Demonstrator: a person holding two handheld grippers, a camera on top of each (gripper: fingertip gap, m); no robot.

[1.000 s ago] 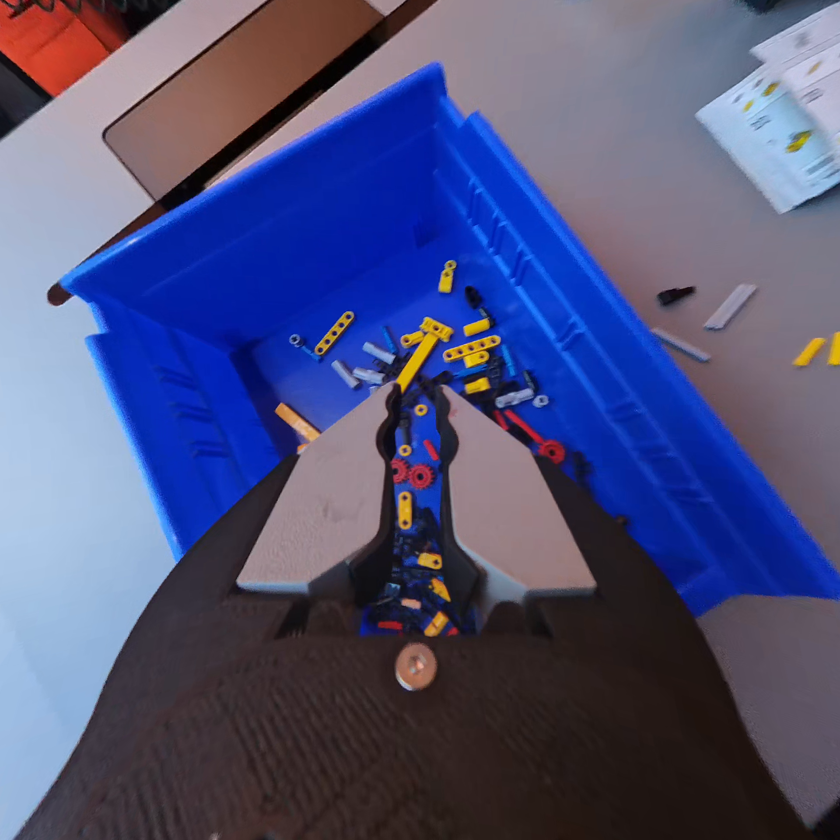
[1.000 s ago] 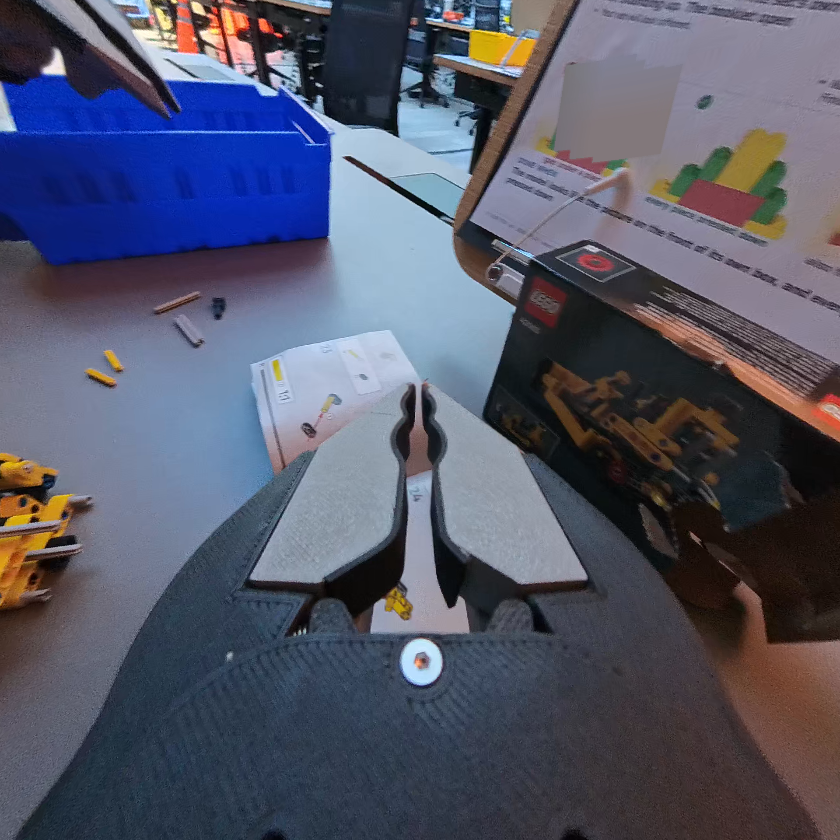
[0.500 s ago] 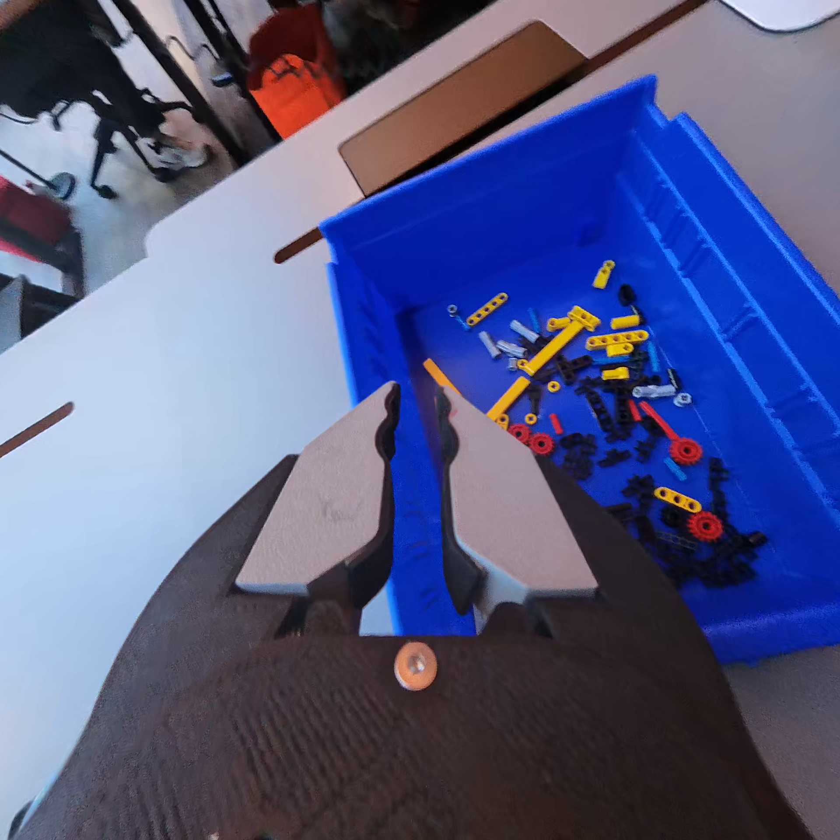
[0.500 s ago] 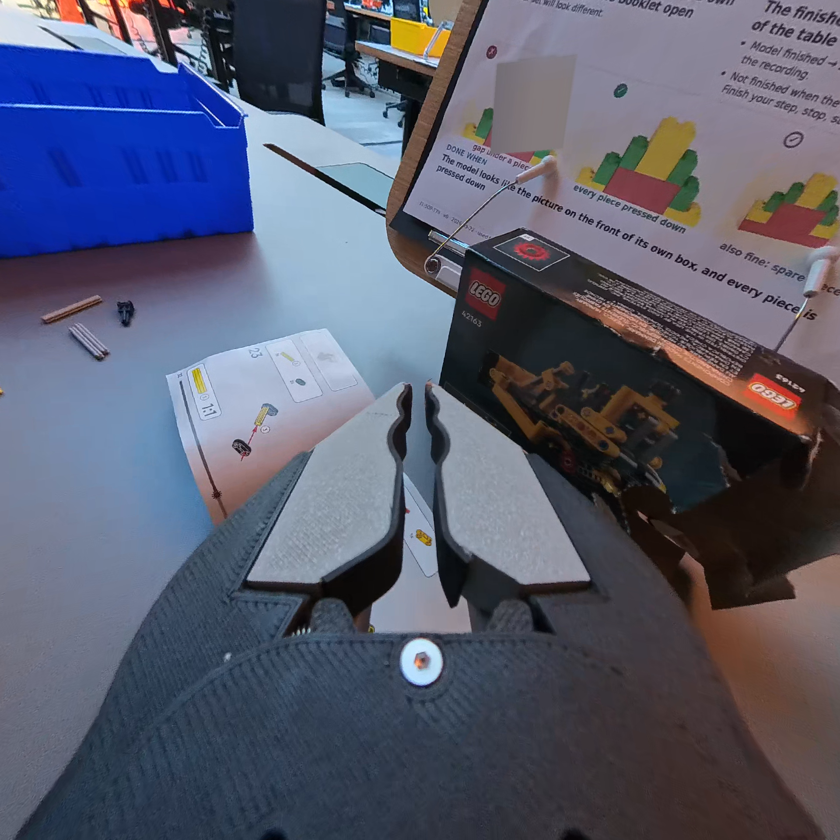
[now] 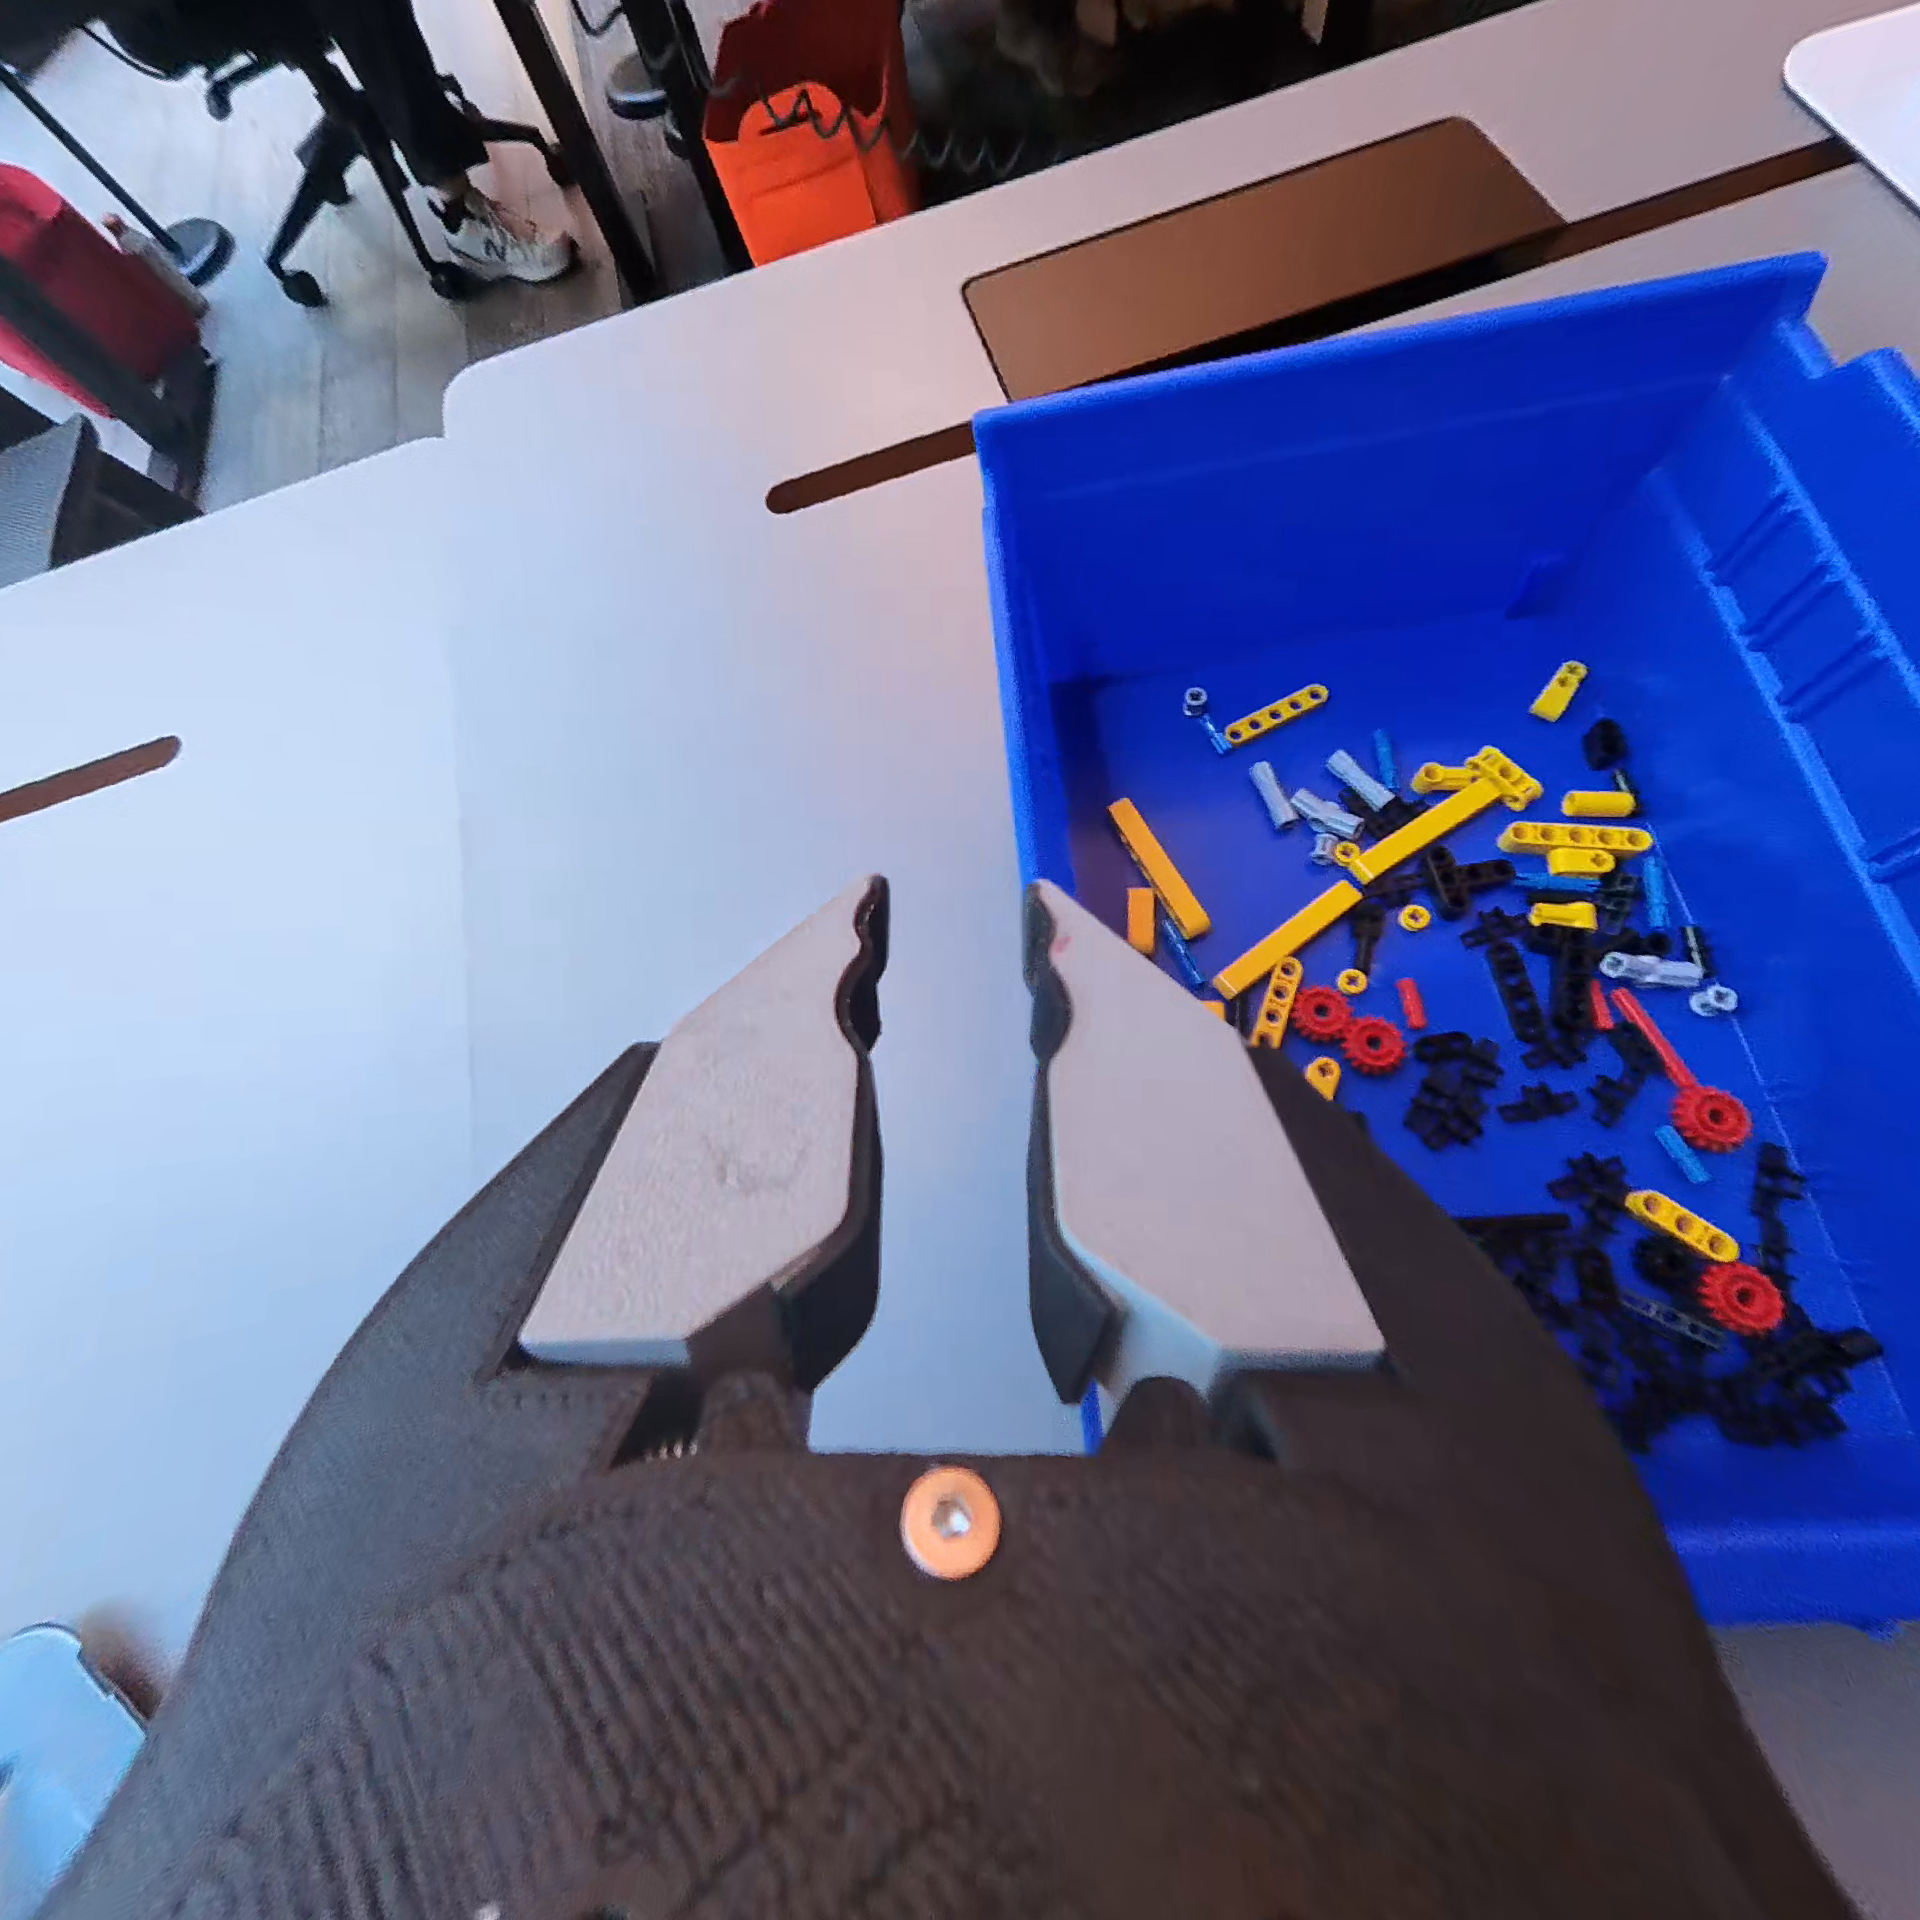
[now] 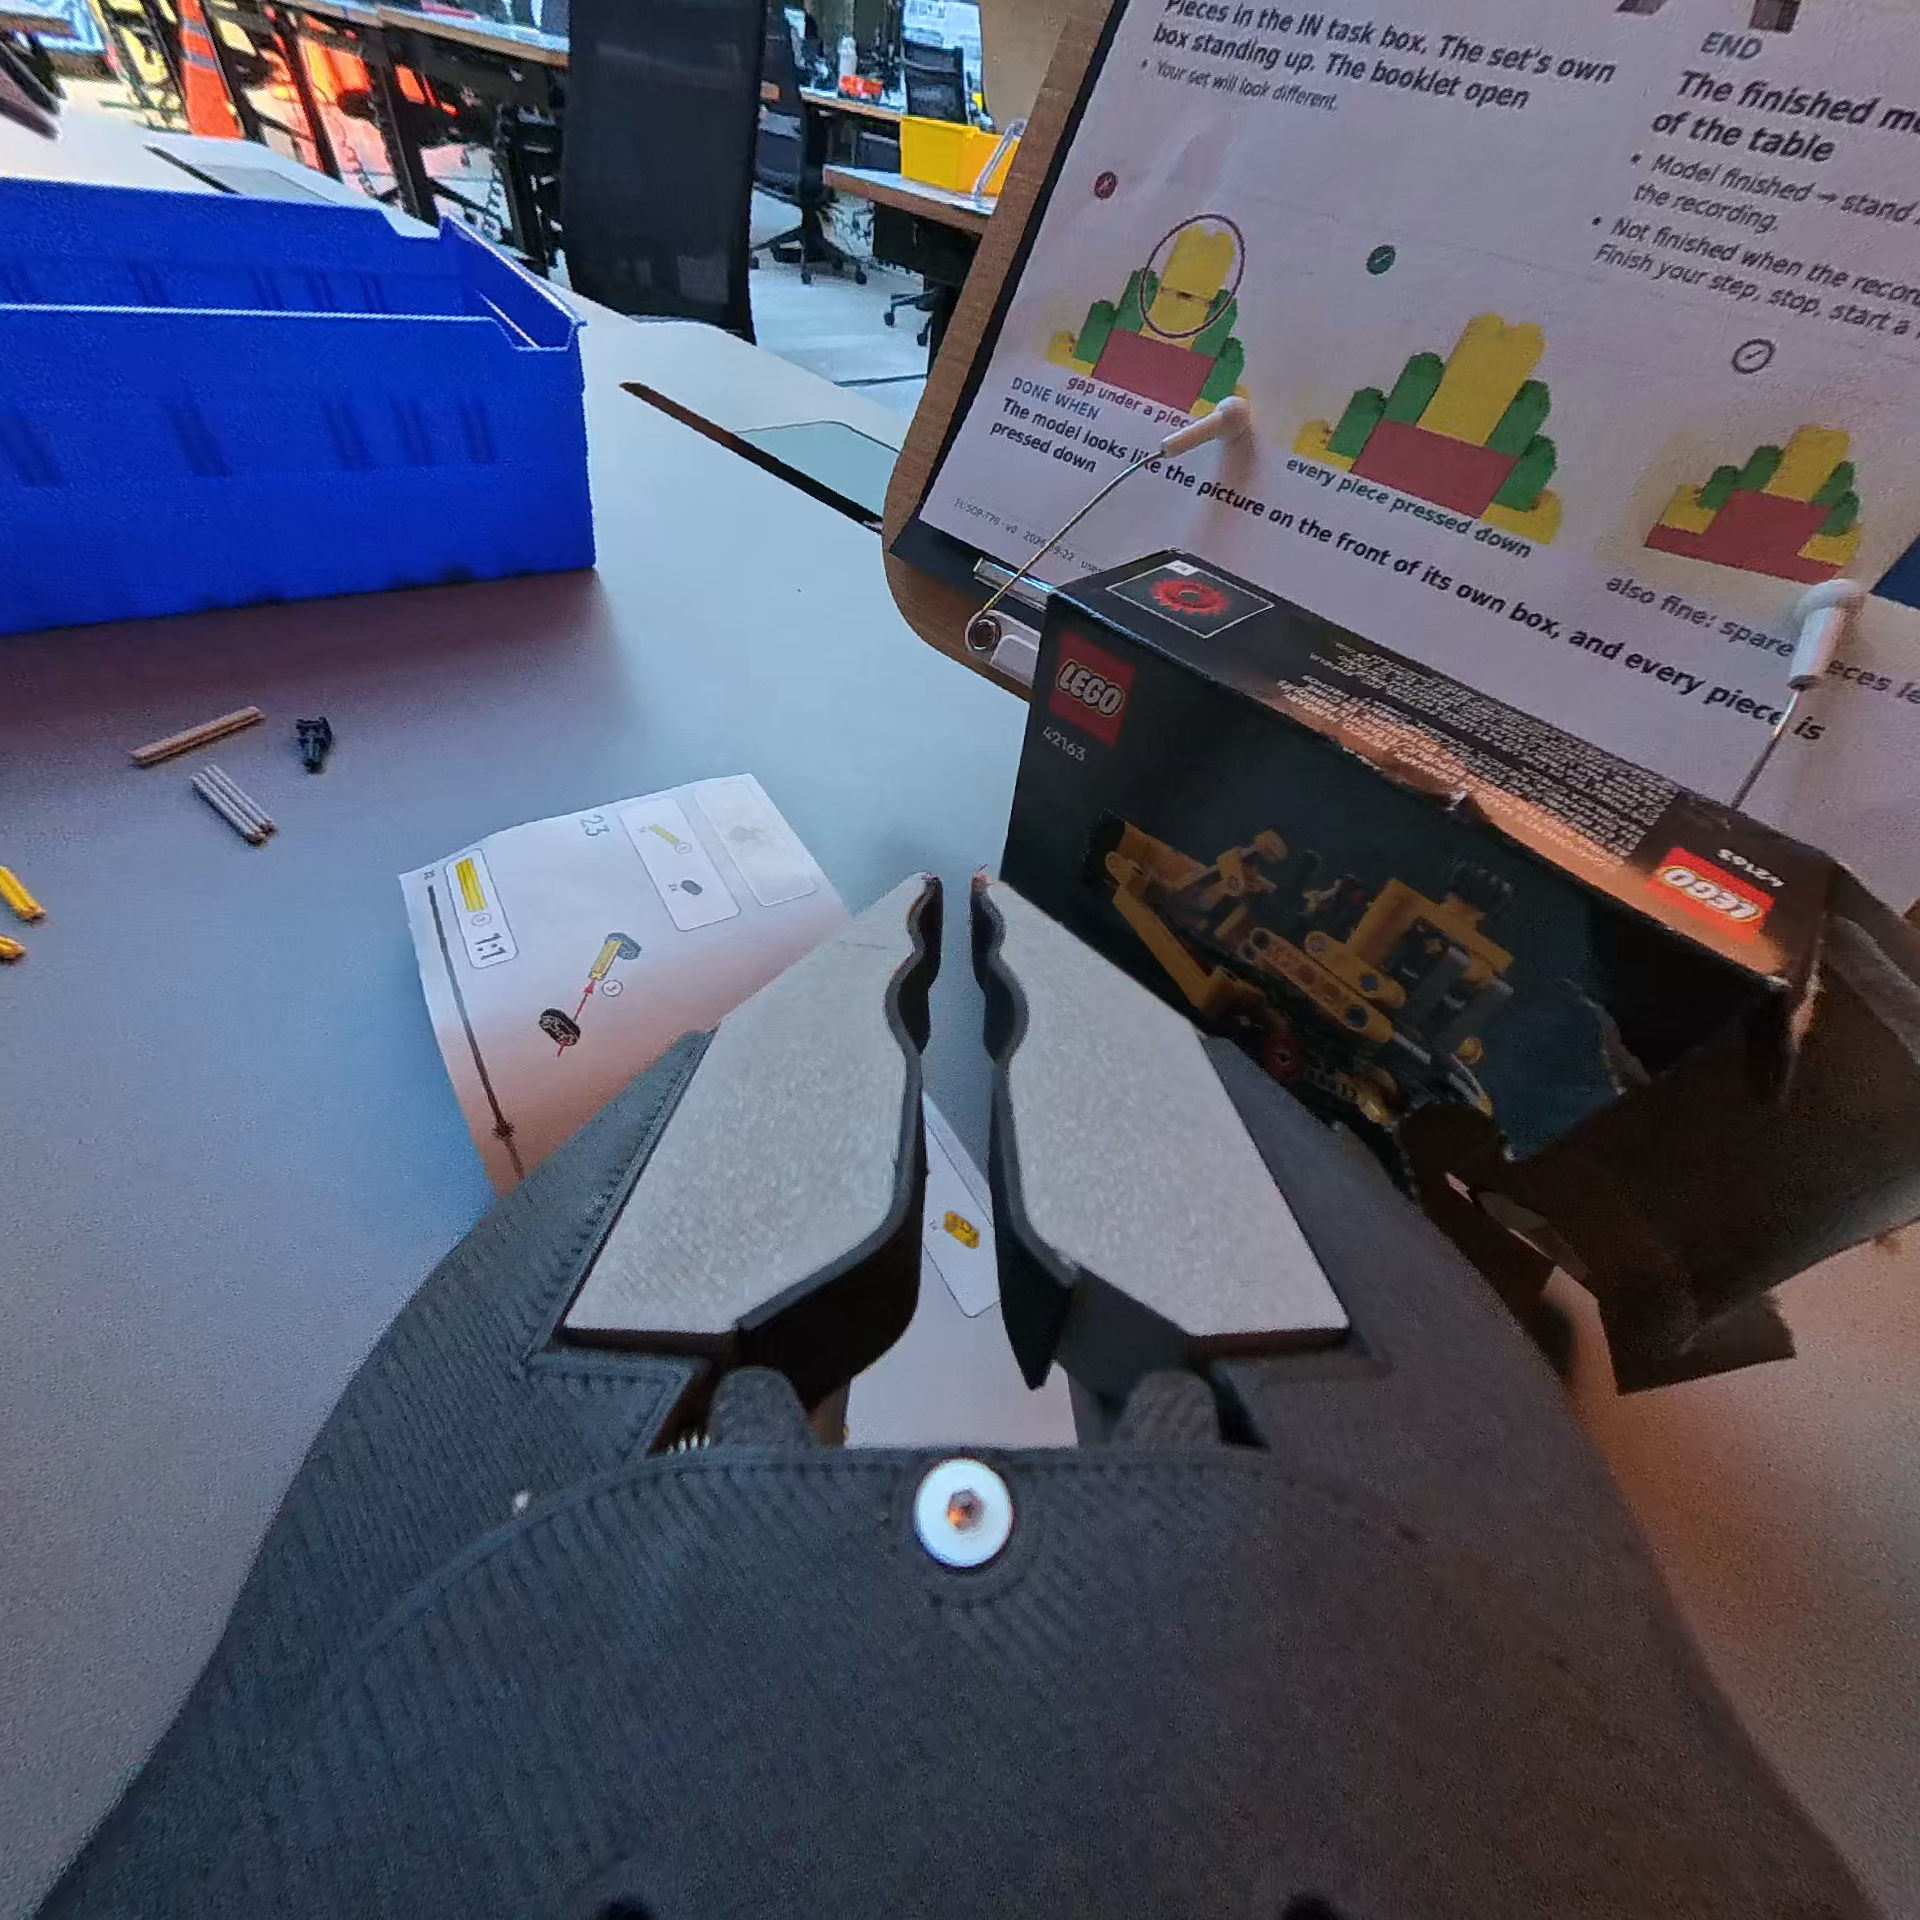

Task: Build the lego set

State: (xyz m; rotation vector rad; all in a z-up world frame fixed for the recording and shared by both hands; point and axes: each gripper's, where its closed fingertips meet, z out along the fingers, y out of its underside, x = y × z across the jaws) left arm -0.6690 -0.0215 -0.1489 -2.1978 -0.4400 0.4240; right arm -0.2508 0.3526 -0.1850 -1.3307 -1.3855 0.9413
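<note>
Two grippers, both empty. Left gripper (image 5: 956, 914) has its jaws clearly apart over bare white table (image 5: 520, 831) — plenty of free surface ahead and to its left. Just to its right stands the blue bin (image 5: 1455, 499); its near-left wall passes under the right finger. Loose pieces (image 5: 1486, 935) lie inside, yellow, black, red, grey, the nearest hidden behind that finger.

Right gripper (image 6: 956, 894) shows only a narrow slit between its tips, above the booklet (image 6: 613, 935), which it partly covers. Lego box (image 6: 1382, 935) sits close on its right — cut off at the frame edge. Small parts (image 6: 234, 769) lie well off left, near the bin.
</note>
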